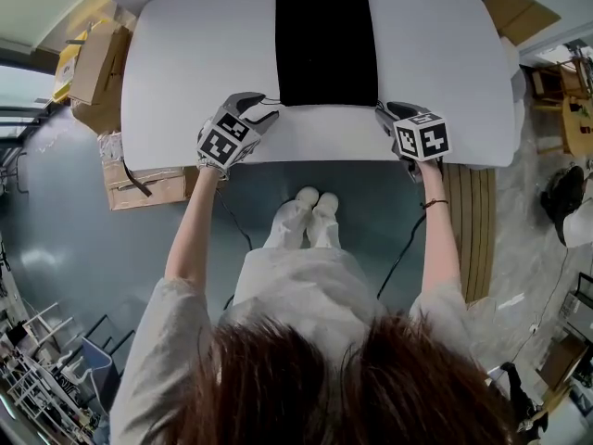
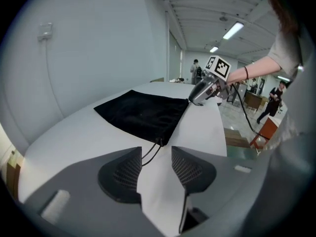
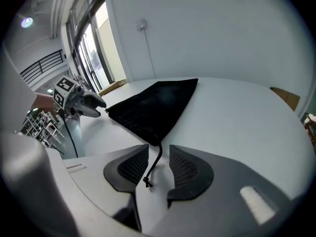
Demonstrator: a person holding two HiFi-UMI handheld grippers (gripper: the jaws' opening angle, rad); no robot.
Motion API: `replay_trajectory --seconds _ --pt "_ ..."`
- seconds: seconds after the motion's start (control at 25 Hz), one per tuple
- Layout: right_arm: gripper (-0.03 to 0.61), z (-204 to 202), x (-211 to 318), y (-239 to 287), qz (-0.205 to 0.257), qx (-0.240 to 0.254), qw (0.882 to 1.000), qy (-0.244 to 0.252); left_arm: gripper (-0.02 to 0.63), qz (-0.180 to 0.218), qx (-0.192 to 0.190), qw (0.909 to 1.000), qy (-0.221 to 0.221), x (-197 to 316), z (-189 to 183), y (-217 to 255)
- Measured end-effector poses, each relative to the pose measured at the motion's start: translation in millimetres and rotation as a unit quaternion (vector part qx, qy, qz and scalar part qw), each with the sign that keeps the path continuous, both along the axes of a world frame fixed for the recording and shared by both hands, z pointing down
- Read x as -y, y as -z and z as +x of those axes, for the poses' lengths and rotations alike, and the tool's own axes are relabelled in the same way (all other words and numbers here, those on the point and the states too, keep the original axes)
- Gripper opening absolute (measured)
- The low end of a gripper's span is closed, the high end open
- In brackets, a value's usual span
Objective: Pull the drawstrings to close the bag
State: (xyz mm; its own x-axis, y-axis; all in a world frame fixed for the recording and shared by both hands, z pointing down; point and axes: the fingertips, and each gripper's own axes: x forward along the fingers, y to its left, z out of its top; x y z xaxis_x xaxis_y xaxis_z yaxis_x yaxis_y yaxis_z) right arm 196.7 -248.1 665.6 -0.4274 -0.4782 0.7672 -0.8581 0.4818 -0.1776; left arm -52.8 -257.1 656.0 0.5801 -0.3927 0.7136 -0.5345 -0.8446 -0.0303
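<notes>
Though unseen overhead, drawstring [image 3: 156,163] between jaws

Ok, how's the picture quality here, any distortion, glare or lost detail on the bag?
Head view: wide-angle bend curves the table edges; the bag is flat black, no texture. Left gripper view: round dark vignette, ceiling lights blown out, background soft. Right gripper view: same fisheye ring, windows overexposed; the drawstring is sharp.
</notes>
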Motion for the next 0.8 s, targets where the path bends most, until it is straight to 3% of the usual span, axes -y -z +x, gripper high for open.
replay_trajectory --seconds 0.4,0.8 --pt "0.146 -4 3 -7 -0.012 -0.035 0.999 0.024 0.182 0.013 0.044 0.9977 -0.049 17 8 -3" --pt "0.112 -3 3 -8 -0.009 -0.077 0.996 0.034 0.165 -0.002 0.088 0.9918 -0.093 14 7 -20"
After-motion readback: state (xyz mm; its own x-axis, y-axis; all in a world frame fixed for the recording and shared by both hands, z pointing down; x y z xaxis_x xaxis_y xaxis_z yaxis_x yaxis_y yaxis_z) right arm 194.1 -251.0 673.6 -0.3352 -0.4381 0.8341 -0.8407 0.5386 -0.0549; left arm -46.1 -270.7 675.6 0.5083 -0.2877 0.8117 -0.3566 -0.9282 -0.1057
